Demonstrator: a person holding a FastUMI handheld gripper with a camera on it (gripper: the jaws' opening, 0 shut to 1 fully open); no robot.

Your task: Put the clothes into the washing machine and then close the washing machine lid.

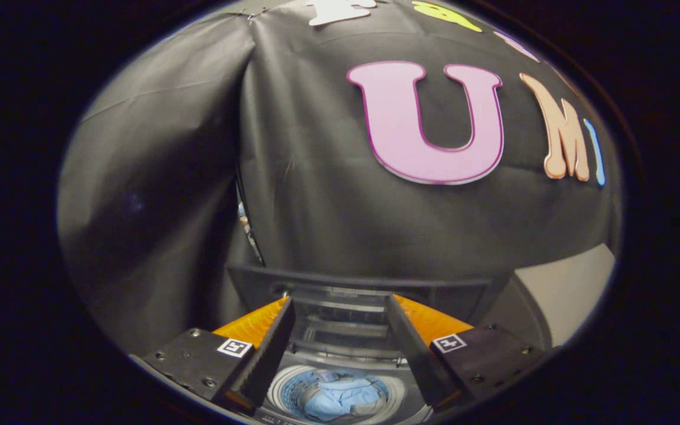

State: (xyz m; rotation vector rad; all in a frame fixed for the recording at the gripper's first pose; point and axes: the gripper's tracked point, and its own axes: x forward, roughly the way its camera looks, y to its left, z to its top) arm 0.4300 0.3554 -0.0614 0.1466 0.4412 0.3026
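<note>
Below and between my fingers lies the washing machine's round drum opening [293, 386], with light blue clothes [340, 398] bundled inside it. The machine's lid [352, 283] stands raised, upright beyond the fingers, its dark frame and clear panel facing me. My gripper [340, 336] hovers above the drum, open, with nothing between its fingers. The two fingers [269, 348] spread wide to either side of the drum opening.
The booth's black cloth wall [316, 195] hangs close behind the raised lid. A pale wall or floor patch [570, 289] shows to the right of the machine, past its grey top edge [523, 313].
</note>
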